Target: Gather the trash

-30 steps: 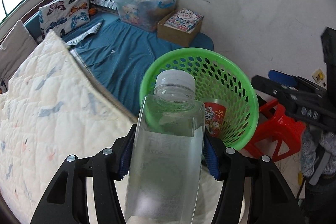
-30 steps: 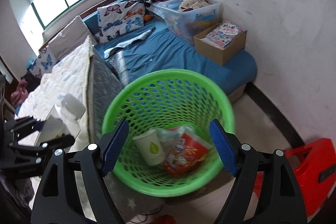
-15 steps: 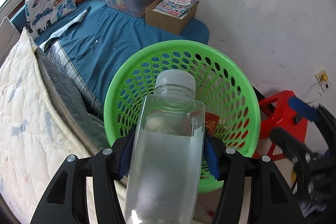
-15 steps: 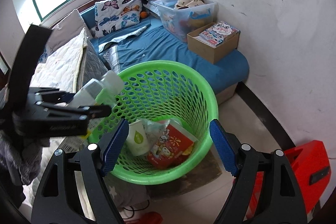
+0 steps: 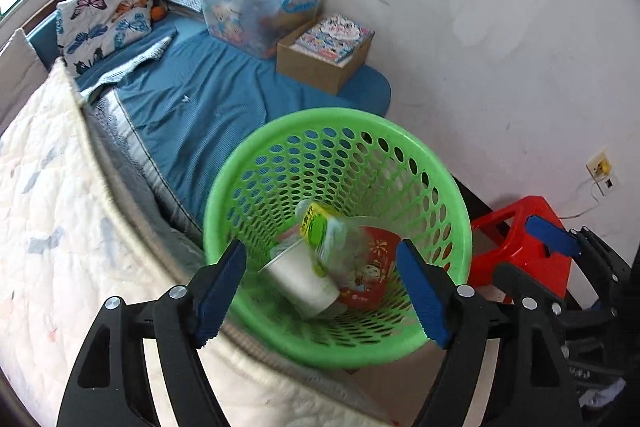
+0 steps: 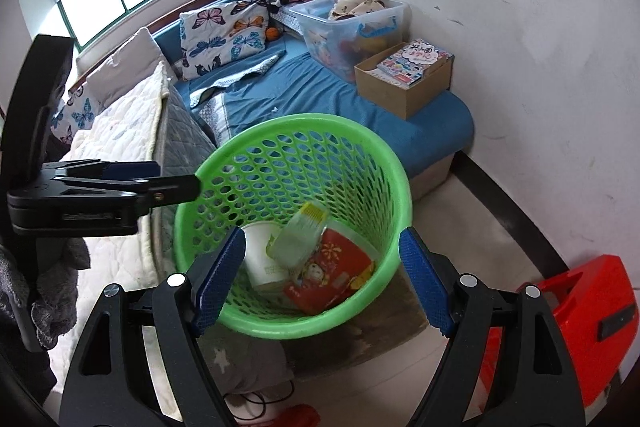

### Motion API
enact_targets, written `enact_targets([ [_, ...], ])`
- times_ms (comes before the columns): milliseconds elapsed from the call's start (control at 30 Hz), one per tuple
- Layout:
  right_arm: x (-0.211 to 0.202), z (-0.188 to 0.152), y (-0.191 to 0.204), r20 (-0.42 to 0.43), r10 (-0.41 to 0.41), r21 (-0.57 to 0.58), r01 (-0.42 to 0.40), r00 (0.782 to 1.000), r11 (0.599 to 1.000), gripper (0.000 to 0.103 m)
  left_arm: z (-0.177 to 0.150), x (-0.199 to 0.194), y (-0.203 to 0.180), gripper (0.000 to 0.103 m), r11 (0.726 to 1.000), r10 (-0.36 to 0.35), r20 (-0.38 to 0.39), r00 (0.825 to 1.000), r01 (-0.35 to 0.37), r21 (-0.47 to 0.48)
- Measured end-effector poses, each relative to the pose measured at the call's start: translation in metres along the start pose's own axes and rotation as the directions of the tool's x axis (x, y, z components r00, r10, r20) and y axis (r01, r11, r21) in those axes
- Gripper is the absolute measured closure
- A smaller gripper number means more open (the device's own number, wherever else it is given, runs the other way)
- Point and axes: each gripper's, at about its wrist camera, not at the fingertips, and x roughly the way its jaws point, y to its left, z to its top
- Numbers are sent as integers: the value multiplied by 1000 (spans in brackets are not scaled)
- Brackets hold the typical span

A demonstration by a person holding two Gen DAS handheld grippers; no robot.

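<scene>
Bottle (image 6: pixel 300 241) lay tilted inside the green basket (image 6: pixel 394 163), atop a paper cup (image 6: pixel 260 259) and red packet (image 6: pixel 332 273).
Left tongs (image 5: pixel 322 287) and right tongs (image 6: pixel 322 275) hung spread and empty above the rim, beside the bed (image 6: pixel 320 95).

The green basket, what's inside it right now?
Inside the green basket lie a clear plastic bottle atop a white paper cup and a red printed packet. Anything beneath them is hidden.

Clear plastic bottle (image 5: pixel 326 233) lies tilted inside the green basket (image 5: pixel 248 163) atop a white cup (image 5: pixel 298 277)
</scene>
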Motion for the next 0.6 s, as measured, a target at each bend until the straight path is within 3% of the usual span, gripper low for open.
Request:
enact_targets([
  [233,-16,-12,22,15,7,-21,-7,1000,1000,24,-33,-51,27,26,999,25,88,996,-21,-45],
  [600,-37,-38,85,28,5,-162,-1,1000,987,21,-100,-121,53,15,990,124,205,971,-107,-91],
])
